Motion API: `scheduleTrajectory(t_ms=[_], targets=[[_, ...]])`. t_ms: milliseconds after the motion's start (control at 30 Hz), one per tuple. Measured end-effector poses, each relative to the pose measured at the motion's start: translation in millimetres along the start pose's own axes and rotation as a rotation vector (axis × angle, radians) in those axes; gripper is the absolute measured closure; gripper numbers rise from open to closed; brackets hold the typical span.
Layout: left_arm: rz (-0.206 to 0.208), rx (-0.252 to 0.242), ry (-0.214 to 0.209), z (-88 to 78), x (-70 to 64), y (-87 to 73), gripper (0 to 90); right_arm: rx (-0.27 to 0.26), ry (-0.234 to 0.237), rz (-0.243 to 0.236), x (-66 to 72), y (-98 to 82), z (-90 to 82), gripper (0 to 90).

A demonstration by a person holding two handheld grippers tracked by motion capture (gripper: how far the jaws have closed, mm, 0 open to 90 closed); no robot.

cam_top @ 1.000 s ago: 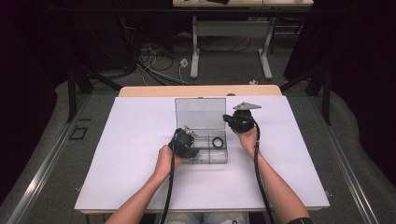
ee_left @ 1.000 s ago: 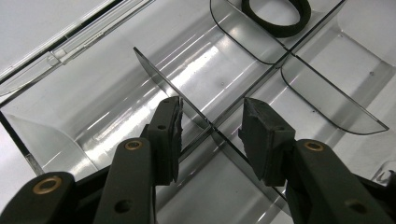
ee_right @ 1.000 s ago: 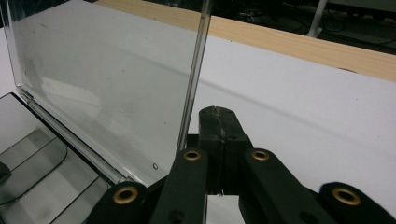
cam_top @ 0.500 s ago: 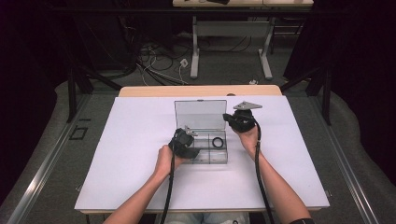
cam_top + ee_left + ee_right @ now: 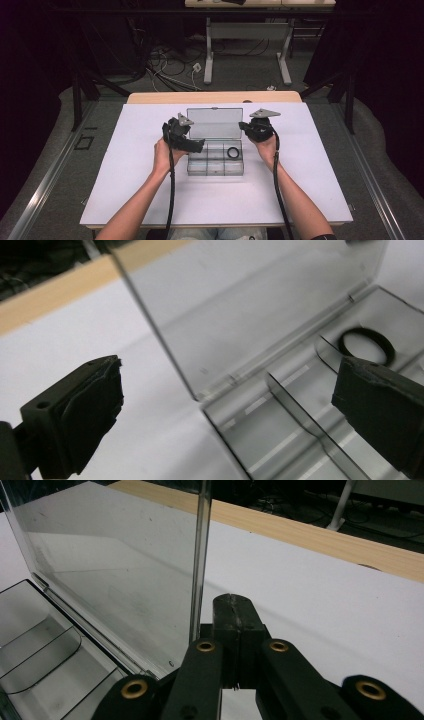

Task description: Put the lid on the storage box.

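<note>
A white desk [image 5: 150,200] with a wooden far edge stands on grey floor, cables and another desk's legs in the dark room beyond. The clear box [image 5: 216,161] lies mid-desk, long axis along the desk's near edge, lid [image 5: 215,123] upright at the far side; a black ring [image 5: 233,152] lies in its far right compartment. The left gripper [image 5: 192,146], jaws just opened wide and empty, hovers over the box's left end; the right gripper [image 5: 246,127], jaws closed on nothing, sits beside the lid's right edge.

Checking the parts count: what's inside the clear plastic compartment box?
One black ring lies in a right-hand compartment of the clear plastic compartment box, whose lid stands open. The other visible compartments look empty. The open left gripper covers the box's left corner.
</note>
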State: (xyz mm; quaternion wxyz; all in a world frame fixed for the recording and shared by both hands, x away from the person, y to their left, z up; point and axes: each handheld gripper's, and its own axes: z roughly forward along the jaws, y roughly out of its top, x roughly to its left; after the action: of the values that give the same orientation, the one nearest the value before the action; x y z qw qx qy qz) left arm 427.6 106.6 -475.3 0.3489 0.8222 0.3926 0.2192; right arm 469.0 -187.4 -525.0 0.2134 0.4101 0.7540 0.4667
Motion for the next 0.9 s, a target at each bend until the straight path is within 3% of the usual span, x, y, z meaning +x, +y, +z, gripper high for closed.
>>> scheduleTrajectory(t_ms=[67,133,300,433,533,633,800,833,900], targets=[[0.010,-0.019,0.023,-3.7,5.7,7.0,0.6,0.000,0.000,-0.002,0.1,0.1,-0.1,90.0],[0.026,-0.053,0.019,-7.3,11.7,13.8,9.5,0.001,0.001,-0.002,0.1,0.1,-0.3,90.0],[0.033,-0.065,0.037,-11.7,24.6,31.4,22.6,0.003,0.003,-0.004,0.0,0.2,-0.3,90.0],[0.033,-0.072,0.007,-9.9,32.2,38.8,36.9,0.005,0.005,-0.006,-0.1,0.2,-0.4,90.0],[0.078,-0.045,0.009,-8.1,37.9,41.5,41.9,0.006,0.007,-0.005,0.4,0.4,-0.8,90.0],[0.090,-0.032,-0.009,-4.3,41.4,40.9,47.7,0.005,0.007,-0.002,0.7,0.6,-0.7,90.0],[0.100,-0.059,-0.054,-2.8,43.0,40.0,55.6,0.010,0.005,-0.002,1.1,0.7,-1.0,90.0],[0.100,-0.059,-0.054,-2.8,43.0,40.0,63.9,0.010,0.005,-0.002,1.1,0.7,-1.0,90.0],[0.100,-0.059,-0.054,-2.8,43.0,40.0,63.9,0.011,0.005,-0.002,1.1,0.7,-1.0,90.0]])
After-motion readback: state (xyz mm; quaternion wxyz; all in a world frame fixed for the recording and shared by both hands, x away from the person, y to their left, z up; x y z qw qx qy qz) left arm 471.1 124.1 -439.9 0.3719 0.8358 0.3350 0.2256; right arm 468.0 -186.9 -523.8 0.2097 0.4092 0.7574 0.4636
